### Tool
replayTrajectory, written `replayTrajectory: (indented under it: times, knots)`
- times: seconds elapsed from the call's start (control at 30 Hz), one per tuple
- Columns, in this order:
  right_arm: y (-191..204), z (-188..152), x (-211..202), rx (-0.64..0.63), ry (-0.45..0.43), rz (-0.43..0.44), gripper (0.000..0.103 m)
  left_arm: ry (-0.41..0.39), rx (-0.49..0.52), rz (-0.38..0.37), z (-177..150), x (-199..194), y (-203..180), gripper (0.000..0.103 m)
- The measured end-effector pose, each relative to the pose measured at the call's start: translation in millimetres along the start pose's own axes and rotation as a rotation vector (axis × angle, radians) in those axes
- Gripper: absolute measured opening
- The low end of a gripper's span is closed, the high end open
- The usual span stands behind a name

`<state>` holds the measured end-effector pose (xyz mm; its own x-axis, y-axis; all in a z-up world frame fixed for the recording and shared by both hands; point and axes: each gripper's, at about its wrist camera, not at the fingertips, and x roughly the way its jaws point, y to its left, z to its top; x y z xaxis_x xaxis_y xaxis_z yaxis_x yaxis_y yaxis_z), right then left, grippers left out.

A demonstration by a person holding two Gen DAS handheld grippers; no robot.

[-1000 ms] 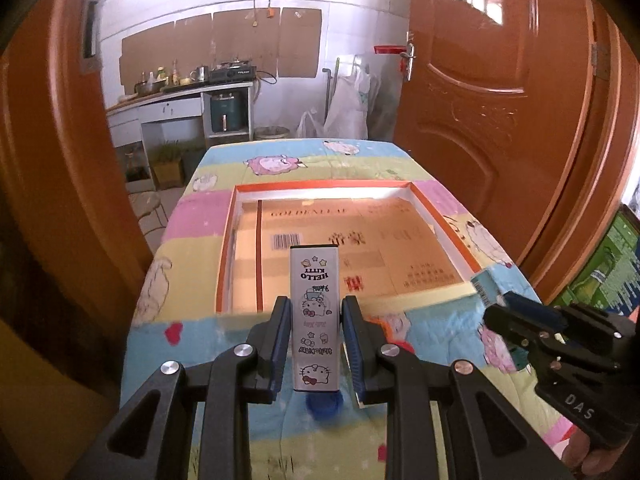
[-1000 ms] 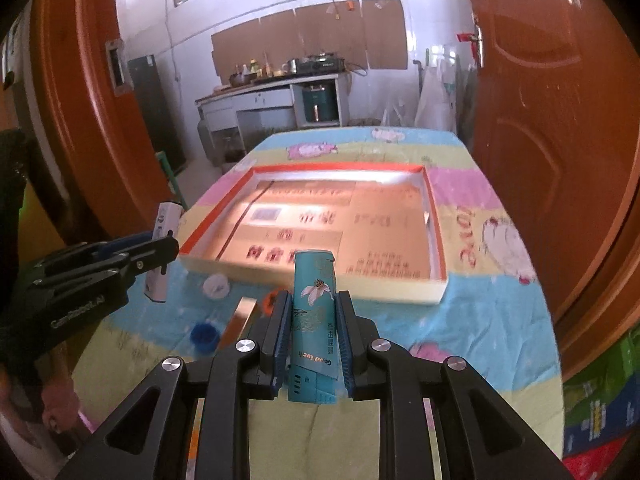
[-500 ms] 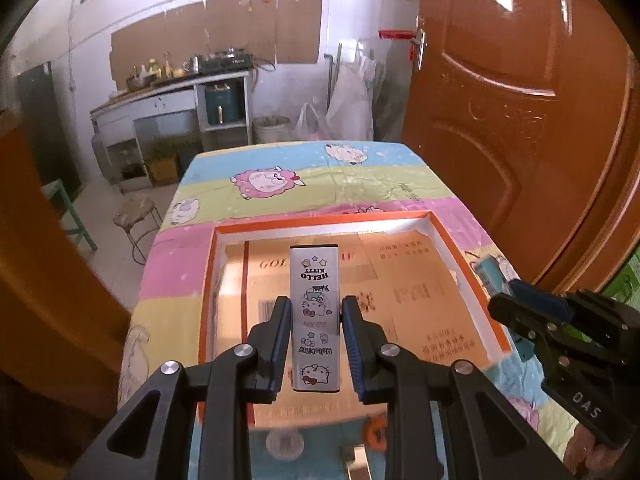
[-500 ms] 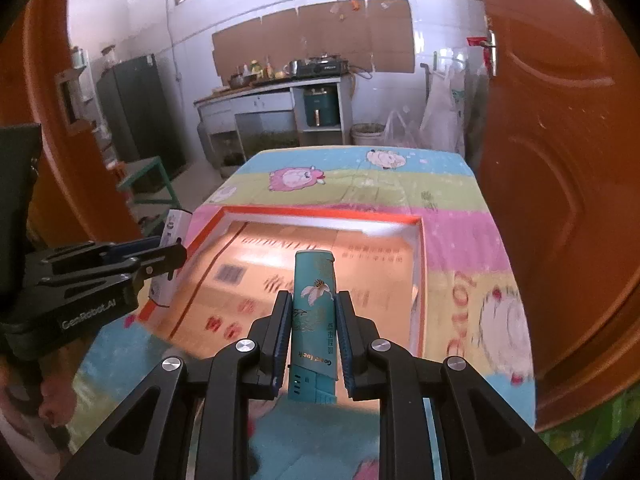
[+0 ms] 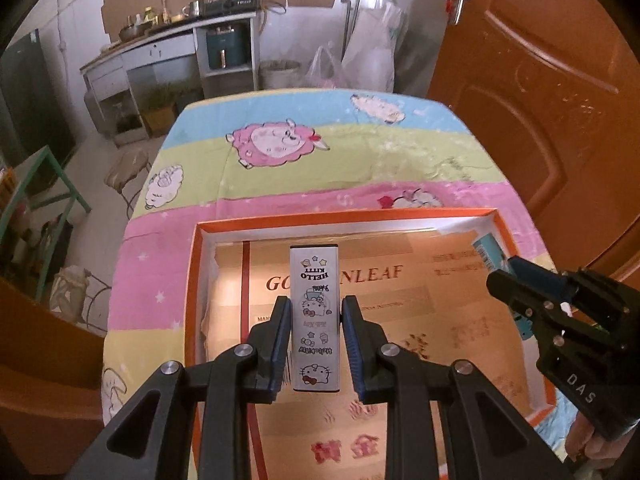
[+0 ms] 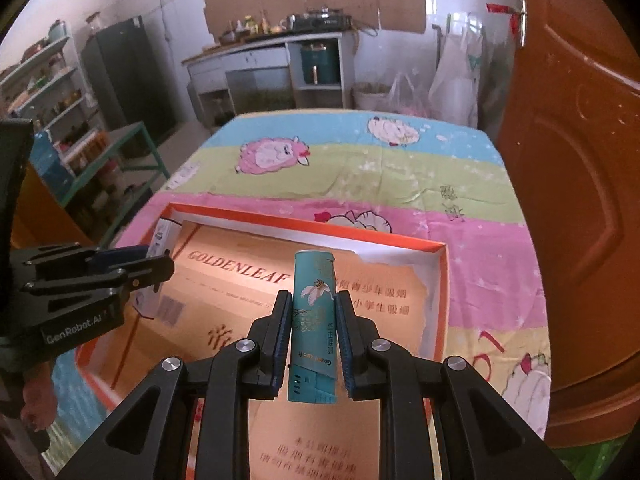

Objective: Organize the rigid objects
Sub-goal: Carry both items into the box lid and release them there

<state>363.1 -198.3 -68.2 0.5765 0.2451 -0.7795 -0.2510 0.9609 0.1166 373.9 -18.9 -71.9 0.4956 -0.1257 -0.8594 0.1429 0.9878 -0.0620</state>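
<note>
The left gripper [image 5: 315,344] is clamped on a white lighter [image 5: 314,318] printed with cartoon cats; both pads press its long sides and the lighter stands out past the fingertips. The right gripper [image 6: 310,342] is clamped on a teal lighter [image 6: 313,324] bearing a bird motif, likewise gripped along its sides. Both lighters are held above a shallow box [image 5: 192,280] with an orange rim, its floor lined with printed tan cardboard. The box rests on a table covered by a striped cloth [image 5: 340,148] patterned with sheep. In the left wrist view the right gripper appears at the right edge, over the right side of the box. An orange door [image 6: 580,160] stands just beside the table.
</note>
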Motion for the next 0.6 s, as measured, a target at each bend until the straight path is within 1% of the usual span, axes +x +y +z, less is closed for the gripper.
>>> replayTrajectory:
  times: [0.13,0.23,0.6]
  knots:
    - [-5,7,18,0.022,0.035,0.008,0.022,0.025,-0.003,0.006,5,15,4,0.027]
    - [-7,8,28,0.027,0.057,-0.002,0.022,0.036,0.004,0.013,7,22,4,0.027]
    - [-10,3,49,0.044,0.113,-0.02,0.022,0.079,-0.004,0.004,8,46,8,0.027]
